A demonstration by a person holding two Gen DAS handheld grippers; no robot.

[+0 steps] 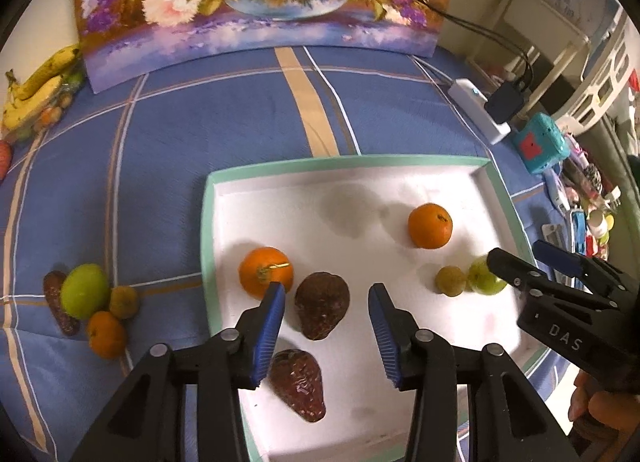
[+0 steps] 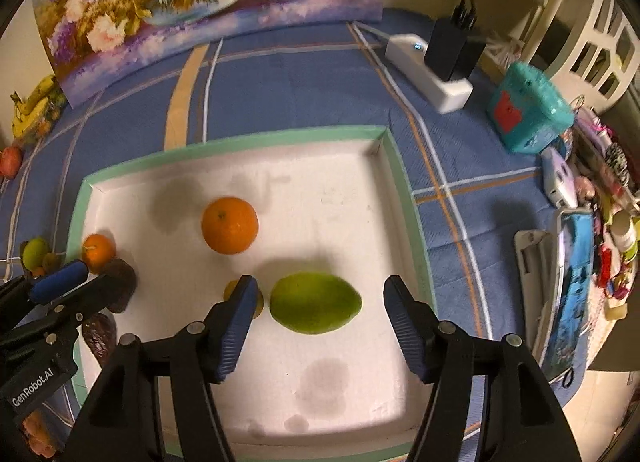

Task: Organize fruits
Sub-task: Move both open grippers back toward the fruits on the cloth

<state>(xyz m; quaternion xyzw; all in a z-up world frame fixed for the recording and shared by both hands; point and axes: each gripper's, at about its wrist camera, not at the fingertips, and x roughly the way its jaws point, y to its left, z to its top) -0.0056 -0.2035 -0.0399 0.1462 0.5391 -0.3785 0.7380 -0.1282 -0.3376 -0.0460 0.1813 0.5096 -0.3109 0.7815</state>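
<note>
Task looks partway done. The white tray (image 1: 496, 185) w/ green rim sits on the blue checked table (image 1: 200, 149) and already holds six fruits: two oranges, near-left one (image 1: 266, 277) and far-right one (image 1: 430, 225); two brown strawberry-shaped pieces, upper one (image 1: 322, 305) and lower one (image 1: 297, 384); a green fruit (image 2: 315, 302); a small yellow-brown fruit (image 1: 450, 280) touching the green one.

Left gripper (image 1: 326, 336) hangs over the tray's near-left part, jaws apart, nothing pressed; the upper brown piece lies free between the blue pads on the tray floor. Right gripper (image 2: 320, 328) hovers over the green fruit, jaws wide, pads clear of it on both sides. Judging by this, both fruits are put down, not held.

Still to move: a cluster left of the tray on the table, i.e. green apple (image 1: 85, 290), another brown piece (image 1: 54, 294), small orange (image 1: 106, 334), small brownish fruit (image 1: 125, 302). Bananas (image 1: 36, 89) and a bagged lot sit far left by the flower painting (image 1: 256, 1); unclear if they count.

Hard to see: in the right wrist view the small yellow fruit is mostly behind the left pad, and the brown pieces are covered by the other gripper. Red thing at far-left edge is cut off. Clutter on the right is too blurred to name.
</note>
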